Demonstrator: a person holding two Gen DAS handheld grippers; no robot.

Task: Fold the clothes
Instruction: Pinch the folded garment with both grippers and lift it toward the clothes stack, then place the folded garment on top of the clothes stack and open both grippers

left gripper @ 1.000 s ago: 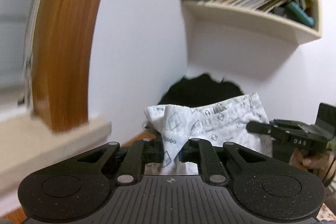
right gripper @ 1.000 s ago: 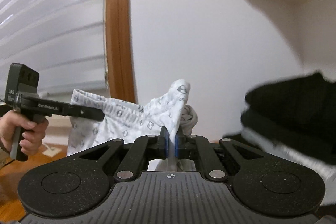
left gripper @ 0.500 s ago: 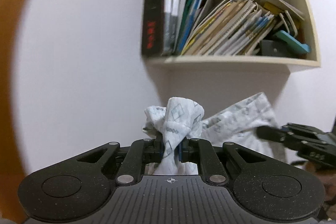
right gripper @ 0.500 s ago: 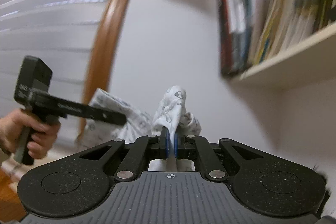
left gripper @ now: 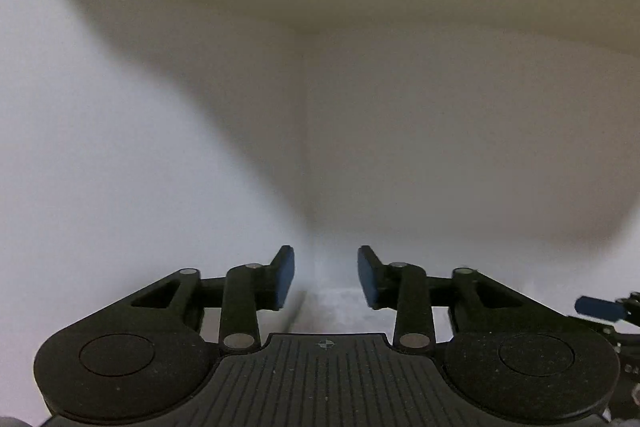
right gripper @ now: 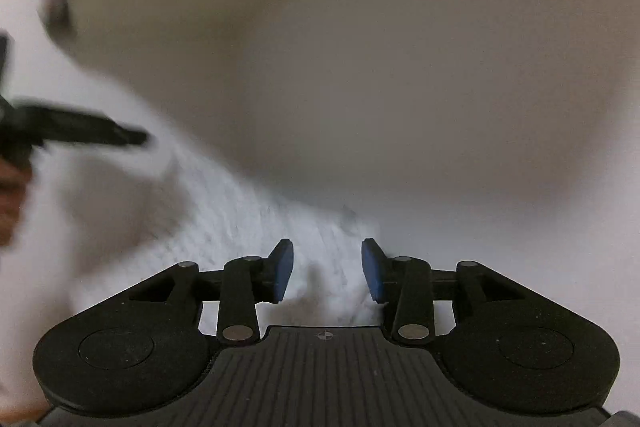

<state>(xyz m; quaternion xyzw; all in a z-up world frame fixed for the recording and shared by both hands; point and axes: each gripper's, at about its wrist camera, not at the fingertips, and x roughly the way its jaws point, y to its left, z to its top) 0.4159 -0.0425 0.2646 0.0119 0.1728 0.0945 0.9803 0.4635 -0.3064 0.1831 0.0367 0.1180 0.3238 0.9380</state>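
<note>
Motion blur is smearing white cloth (right gripper: 248,227) past recognising; left gripper (right gripper: 136,138) is blurring and being cut by frame edge; right gripper (left gripper: 600,308) is showing only one blue tip

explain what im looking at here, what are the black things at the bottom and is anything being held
Each picture comes from a camera mounted on a hand-held gripper that a person carries, looking out along its two fingers. One view shows the left hand-held gripper, the other the right hand-held gripper. Both have just been opening, and their blue pads stand apart with nothing clamped. In the right view a blurred white patterned garment lies just beyond the fingers, released. At that view's left edge you see the other gripper in the person's hand. Behind is a blurred pale wall.
</note>
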